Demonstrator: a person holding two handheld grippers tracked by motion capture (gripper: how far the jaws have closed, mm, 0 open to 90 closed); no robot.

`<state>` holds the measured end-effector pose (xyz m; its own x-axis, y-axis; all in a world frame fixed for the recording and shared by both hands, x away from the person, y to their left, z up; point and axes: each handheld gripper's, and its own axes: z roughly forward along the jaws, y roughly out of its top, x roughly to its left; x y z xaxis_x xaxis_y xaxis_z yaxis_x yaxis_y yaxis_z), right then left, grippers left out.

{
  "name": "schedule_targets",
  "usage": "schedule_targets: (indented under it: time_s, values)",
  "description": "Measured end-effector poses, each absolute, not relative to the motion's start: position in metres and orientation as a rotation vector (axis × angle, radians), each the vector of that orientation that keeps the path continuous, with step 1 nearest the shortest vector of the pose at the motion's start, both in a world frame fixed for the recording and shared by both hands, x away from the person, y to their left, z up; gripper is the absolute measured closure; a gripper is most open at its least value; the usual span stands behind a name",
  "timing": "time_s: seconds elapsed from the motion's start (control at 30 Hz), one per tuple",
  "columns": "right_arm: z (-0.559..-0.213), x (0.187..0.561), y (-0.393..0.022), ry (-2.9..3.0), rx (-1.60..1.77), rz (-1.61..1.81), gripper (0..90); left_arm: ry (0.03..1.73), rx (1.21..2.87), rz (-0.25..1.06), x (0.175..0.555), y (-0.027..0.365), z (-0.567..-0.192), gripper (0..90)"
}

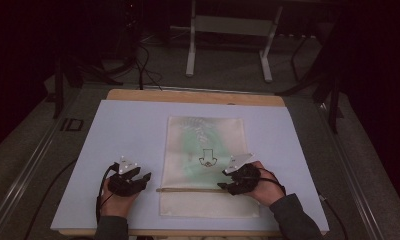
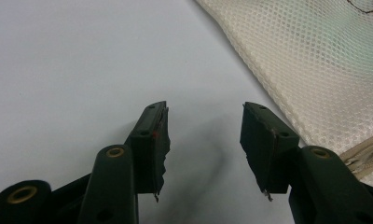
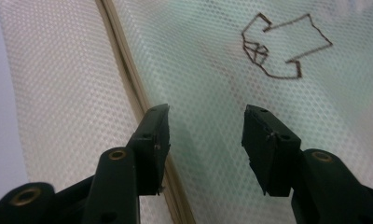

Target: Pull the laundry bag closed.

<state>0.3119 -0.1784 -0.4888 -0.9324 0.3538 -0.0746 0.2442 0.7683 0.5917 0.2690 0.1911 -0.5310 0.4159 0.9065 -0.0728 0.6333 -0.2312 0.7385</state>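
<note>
From the high view, a cream mesh bag [image 1: 206,165] lies flat on the pale sheet [image 1: 118,130] covering the bench [image 1: 188,96]. Its long axis runs from the person's edge toward the far edge, and its zipper [image 1: 188,189] crosses it side to side near the person's end. A small dark drawing [image 1: 207,159] sits near the bag's middle. The left claw [image 1: 144,178] rests on the sheet just beside the bag's left edge, pointing toward it. The right claw [image 1: 223,185] lies over the bag's right part at the zipper's end.

In the left gripper view, the left claw [image 2: 204,140] stands released over bare sheet [image 2: 82,60], nothing between its jaws; the bag [image 2: 315,60] fills the upper right corner.

In the right gripper view, the right claw [image 3: 205,140] is released above the mesh of the bag [image 3: 208,60], its left jaw over the zipper [image 3: 128,79], which runs diagonally; the drawing [image 3: 285,46] lies beyond.
</note>
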Motion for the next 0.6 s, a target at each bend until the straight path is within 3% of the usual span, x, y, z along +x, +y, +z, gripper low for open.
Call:
schedule_targets:
  time_s: [0.6]
  values:
    - [-0.492, 0.313, -0.145, 2.816, 0.402, 0.907, 50.9, 1.294, 1.98, 0.488, 0.269, 0.19, -0.531, 51.3]
